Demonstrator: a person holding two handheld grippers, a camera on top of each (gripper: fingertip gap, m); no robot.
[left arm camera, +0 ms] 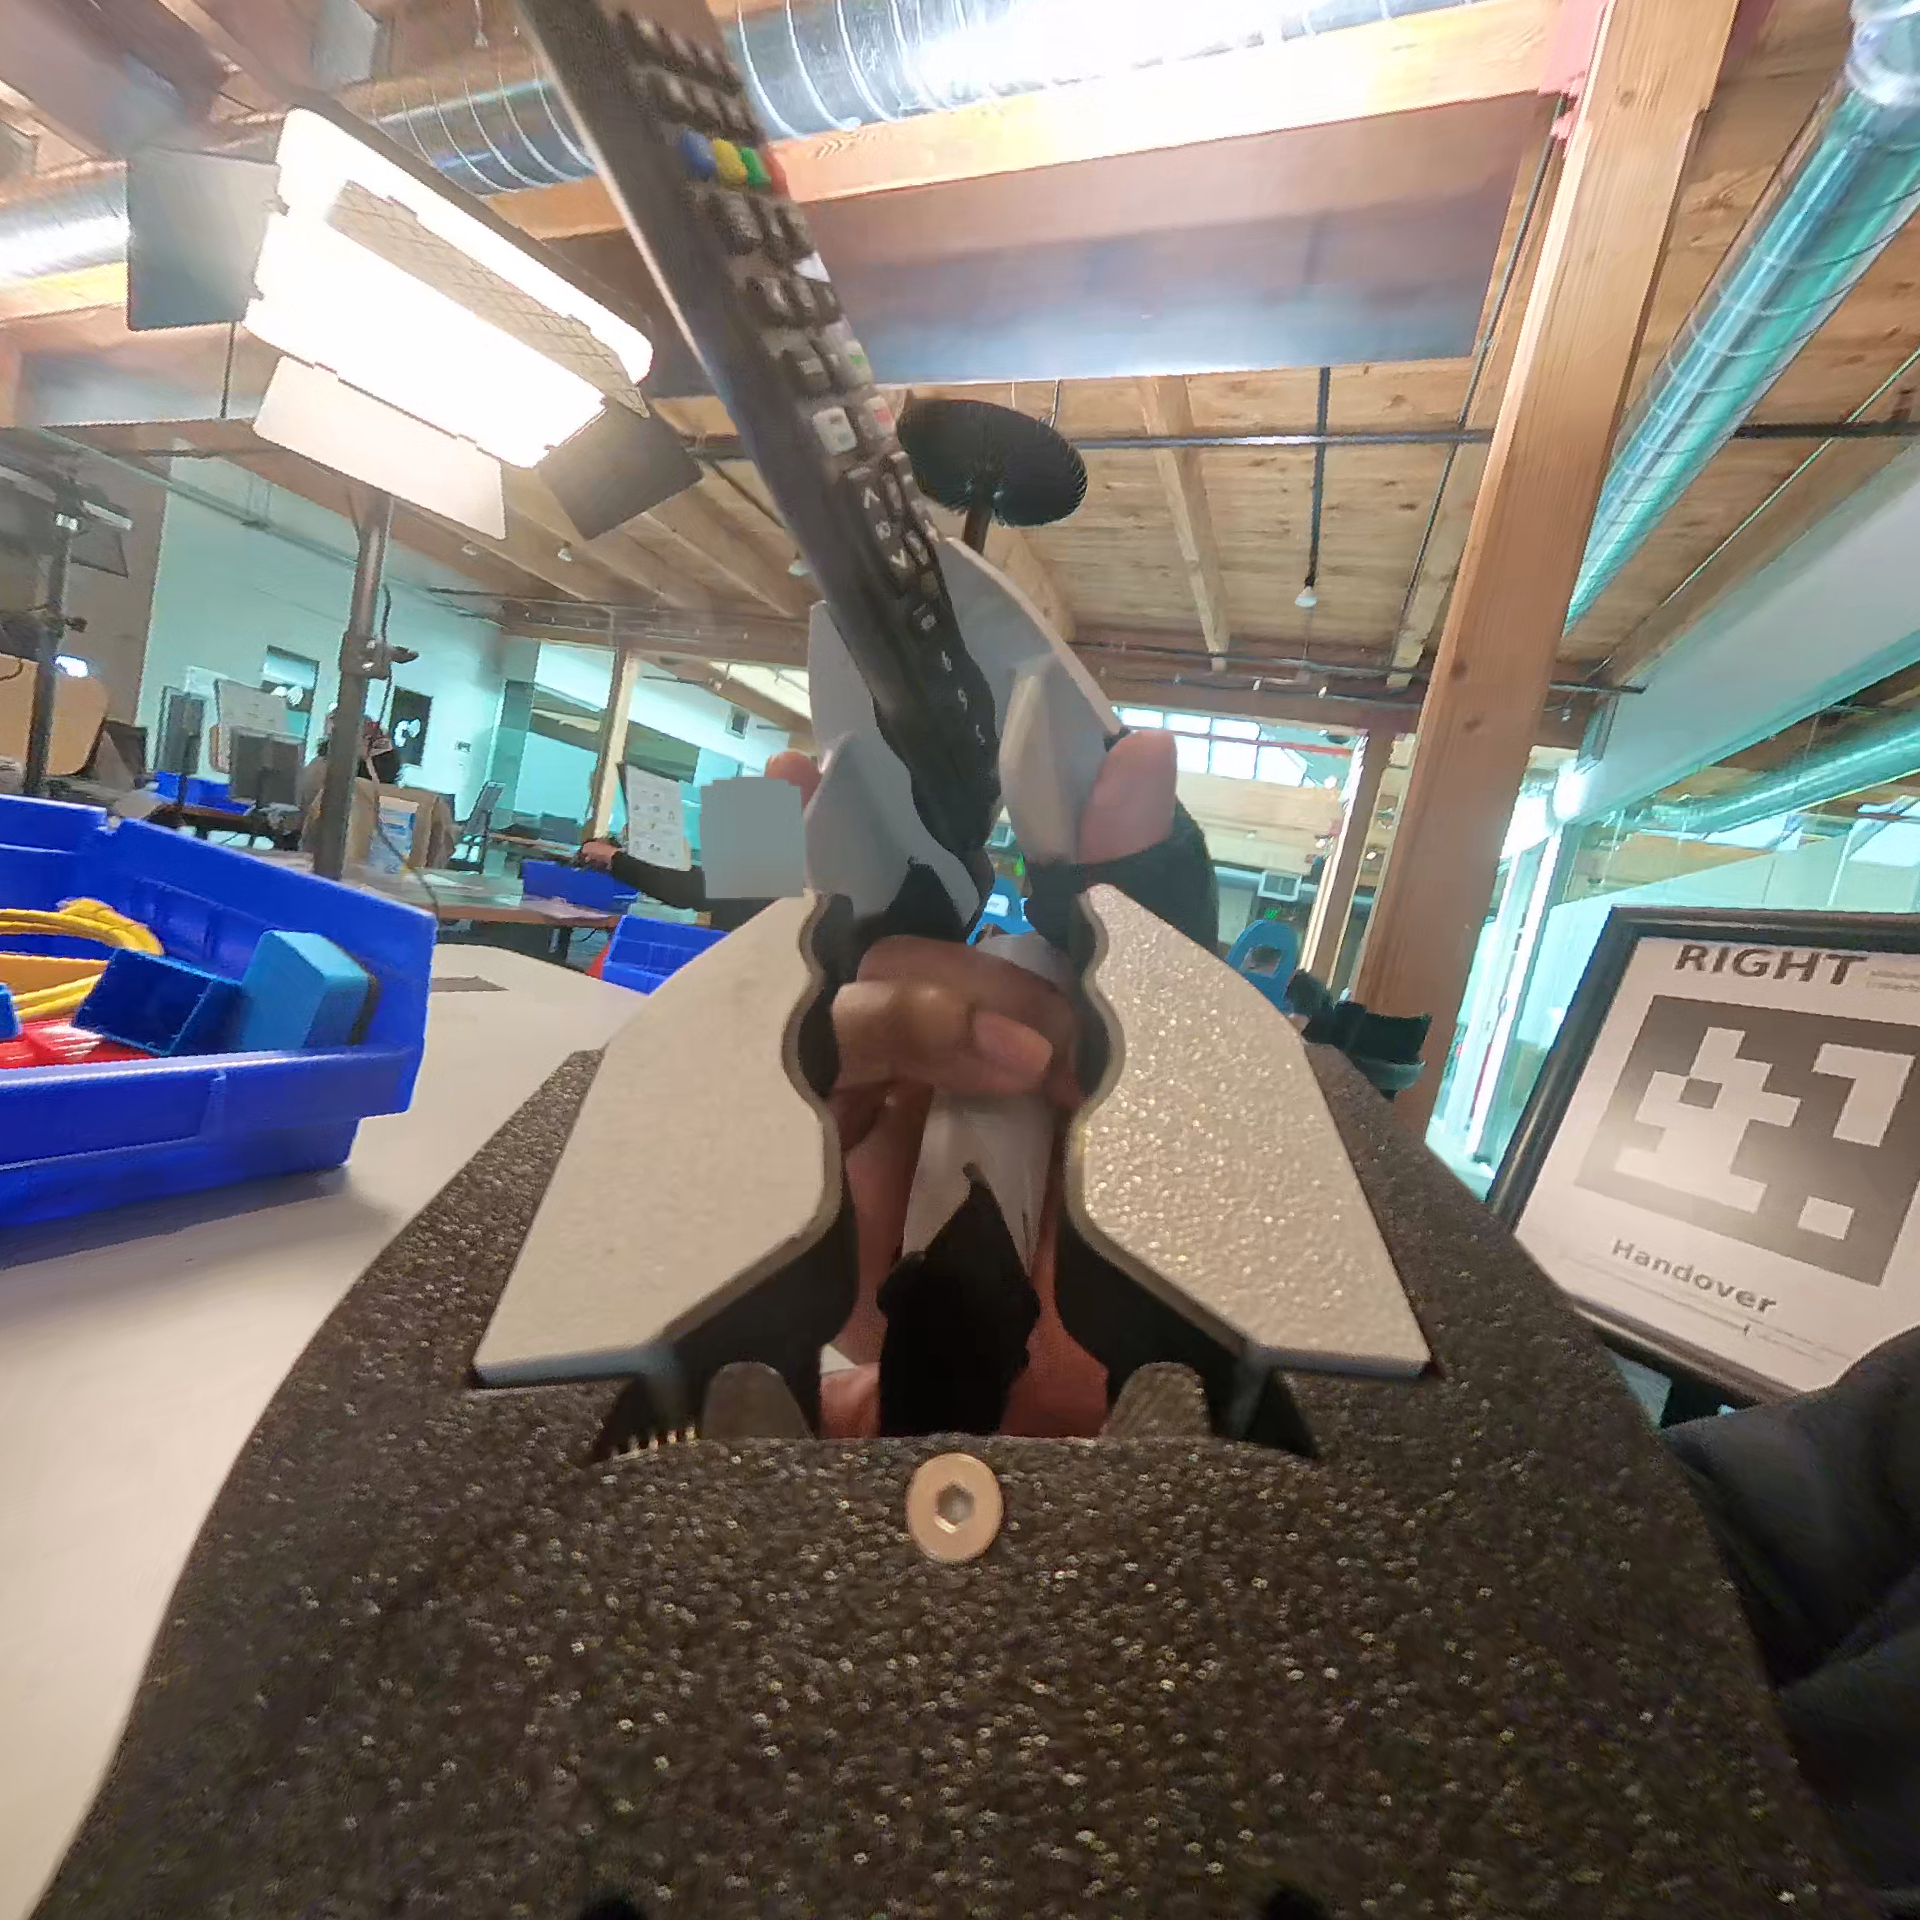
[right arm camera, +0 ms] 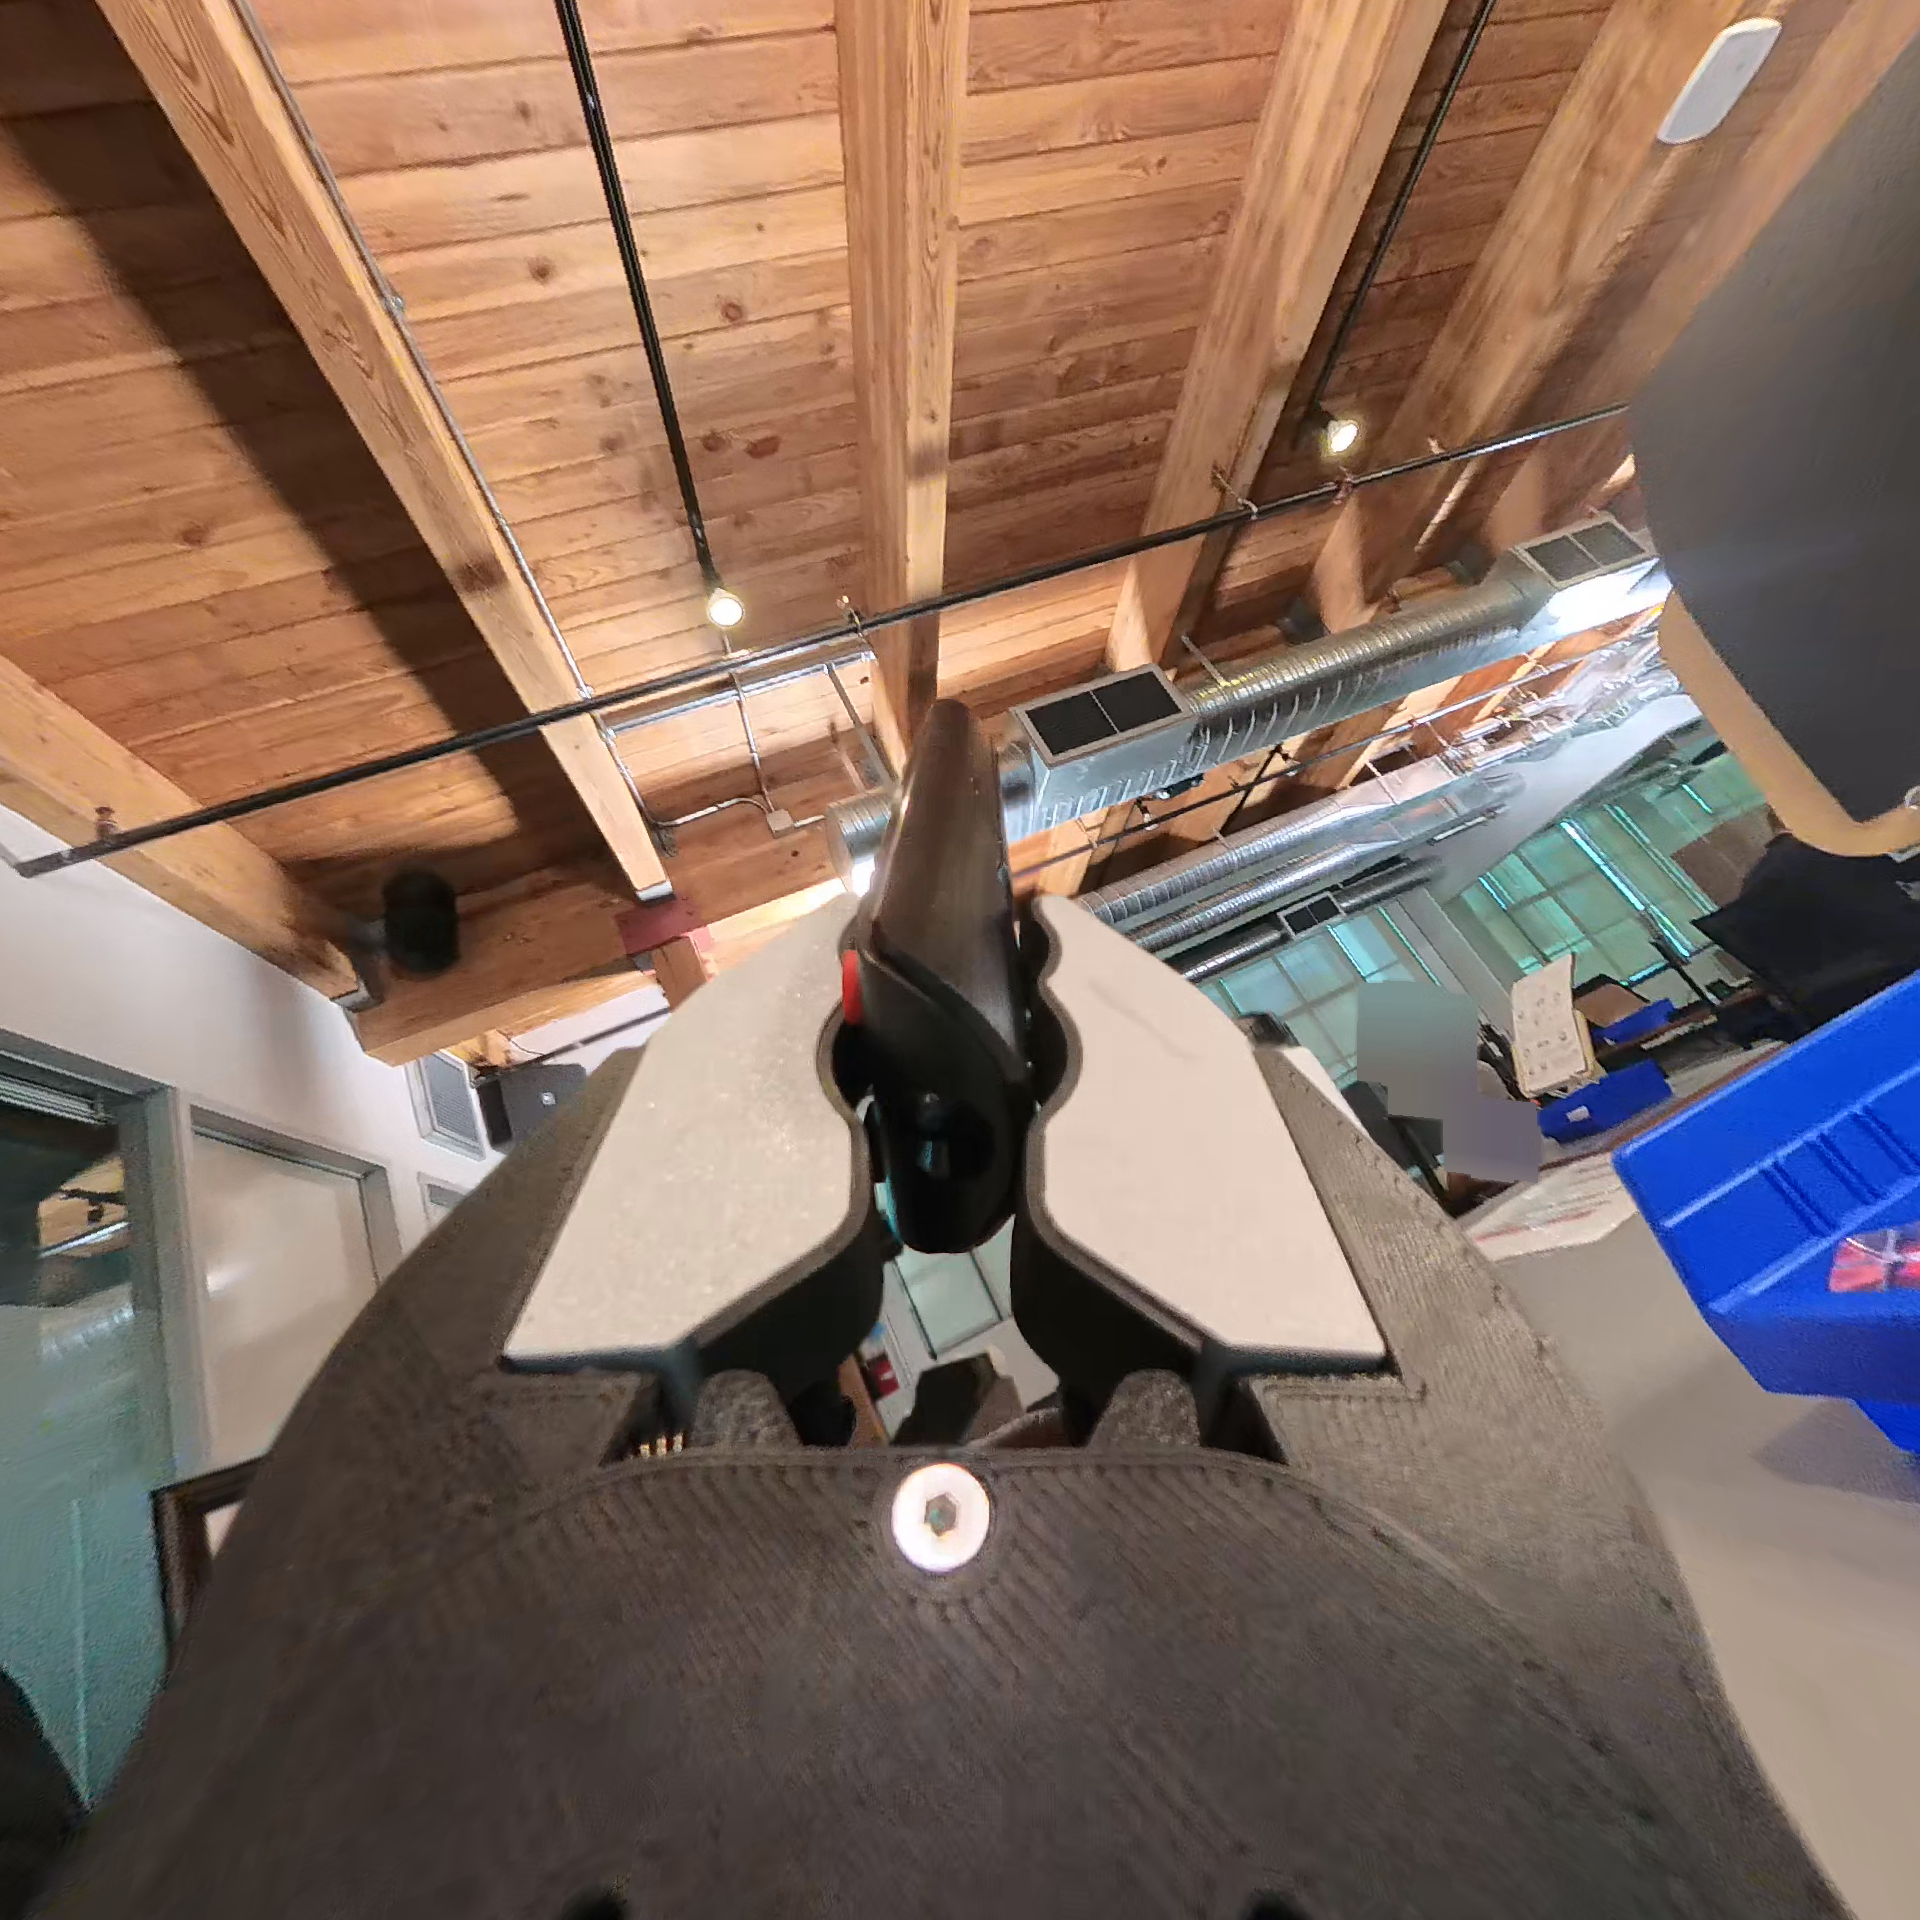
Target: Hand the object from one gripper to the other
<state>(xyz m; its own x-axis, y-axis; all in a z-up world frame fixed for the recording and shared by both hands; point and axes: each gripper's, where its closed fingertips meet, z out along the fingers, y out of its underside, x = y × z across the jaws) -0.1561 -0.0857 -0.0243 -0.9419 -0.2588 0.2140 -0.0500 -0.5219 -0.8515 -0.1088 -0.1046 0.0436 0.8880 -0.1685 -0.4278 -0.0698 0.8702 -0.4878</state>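
A black remote control (right arm camera: 940, 1049) stands clamped between the jaws of the right gripper (right arm camera: 940, 1081), its lower end seated in the notch between the two grey pads and its long body rising past the fingertips toward the timber ceiling. In the left wrist view the same remote (left arm camera: 831, 436) slants up and away beyond that camera's own jaws, button face showing, pinched near its lower end by the other tool.

The left gripper (left arm camera: 951, 1029) waits just short of it with jaws spread and nothing between them; only the person's fingers (left arm camera: 935, 1039) holding the far tool show through the gap. No part of the left pads touches the remote.

The handover looks to be at its approach: one side has a firm hold, the receiving side is lined up but has not yet taken the object. Left to do, by this reading, are closing the left jaws on the remote, then opening the right.

To the left of the spread jaws a blue bin (left arm camera: 208, 1091) of parts sits on the grey table (left arm camera: 156, 1455); to their right stands a framed marker card (left arm camera: 1745, 1132).
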